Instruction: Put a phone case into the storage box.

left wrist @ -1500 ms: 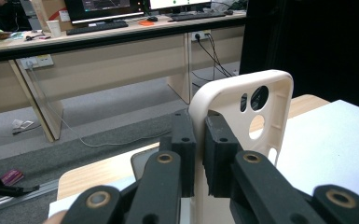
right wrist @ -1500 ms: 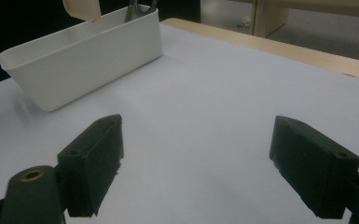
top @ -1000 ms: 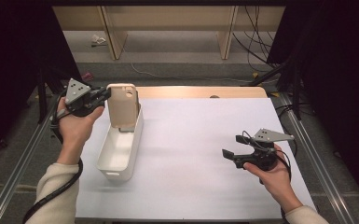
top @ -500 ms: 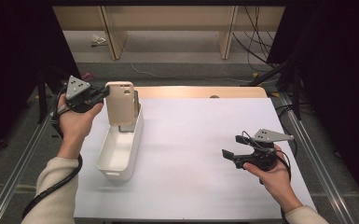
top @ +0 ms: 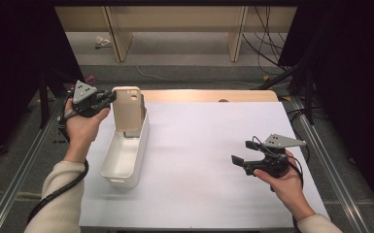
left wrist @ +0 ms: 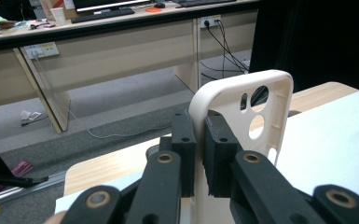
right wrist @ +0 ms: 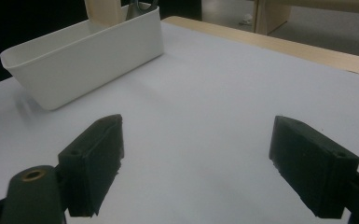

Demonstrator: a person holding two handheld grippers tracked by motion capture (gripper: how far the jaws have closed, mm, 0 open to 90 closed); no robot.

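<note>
A cream phone case stands upright over the far end of a white oblong bin. My left gripper is shut on the case's left edge. In the left gripper view the two black pads pinch the rim of the case, whose camera cutouts face the lens. My right gripper rests low over the white table sheet at the right, held by a hand, jaws wide apart with nothing between them. The right gripper view has the bin off to the upper left.
The white sheet covers a wooden tabletop whose far edge shows. Metal rails run along both sides of the table. Beyond it stand desk legs and cables on a grey floor.
My left hand has tipped the case more upright over the bin's far end and shifted slightly. The right hand and its gripper have kept still.
</note>
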